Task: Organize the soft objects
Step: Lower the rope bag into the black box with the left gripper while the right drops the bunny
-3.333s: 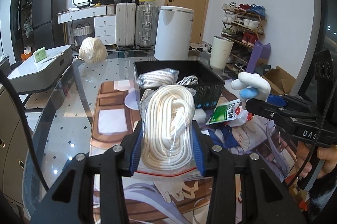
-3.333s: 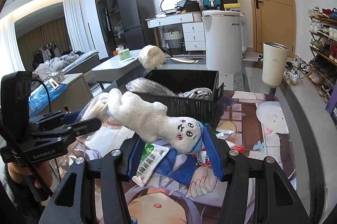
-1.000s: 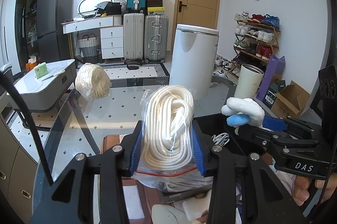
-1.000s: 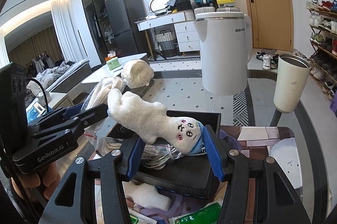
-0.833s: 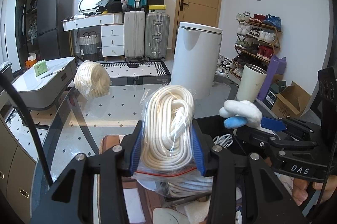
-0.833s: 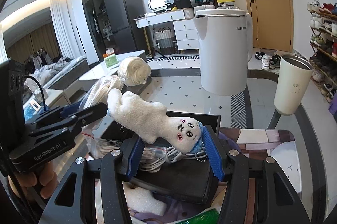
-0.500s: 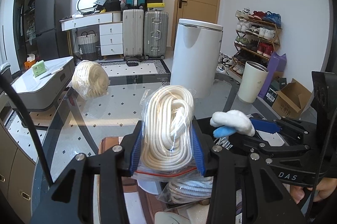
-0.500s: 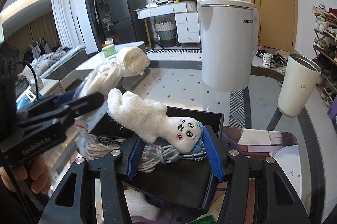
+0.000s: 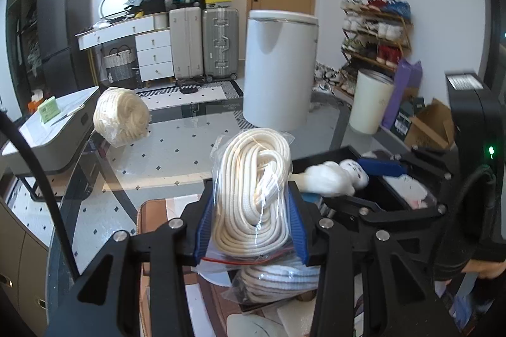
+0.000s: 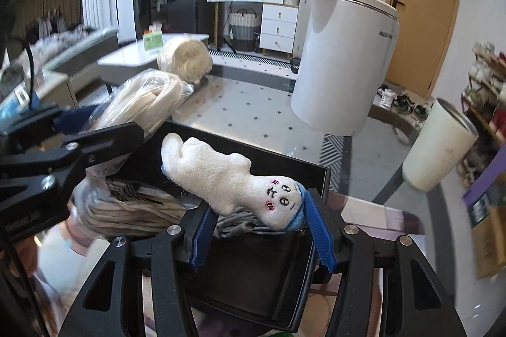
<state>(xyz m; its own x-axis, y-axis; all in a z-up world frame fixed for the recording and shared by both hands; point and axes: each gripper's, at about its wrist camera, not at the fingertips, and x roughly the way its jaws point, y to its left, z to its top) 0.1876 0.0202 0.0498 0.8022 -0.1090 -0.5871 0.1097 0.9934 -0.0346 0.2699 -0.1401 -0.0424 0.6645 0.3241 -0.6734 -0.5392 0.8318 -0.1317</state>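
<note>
Lowered: fuzzy plush doll (image 10: 240, 182) over black bin (image 10: 294, 169).

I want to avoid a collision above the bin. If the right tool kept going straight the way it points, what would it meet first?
Probably the far wall of the black bin, just beyond the plush doll that the right tool grips. Depth is unclear.

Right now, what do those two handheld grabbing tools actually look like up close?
Both are matte black plastic frames with silver screws. The left gripper and right gripper each carry two ribbed blue pads. A black cable trails from the left one. The right one's body shows a small green light.
</note>
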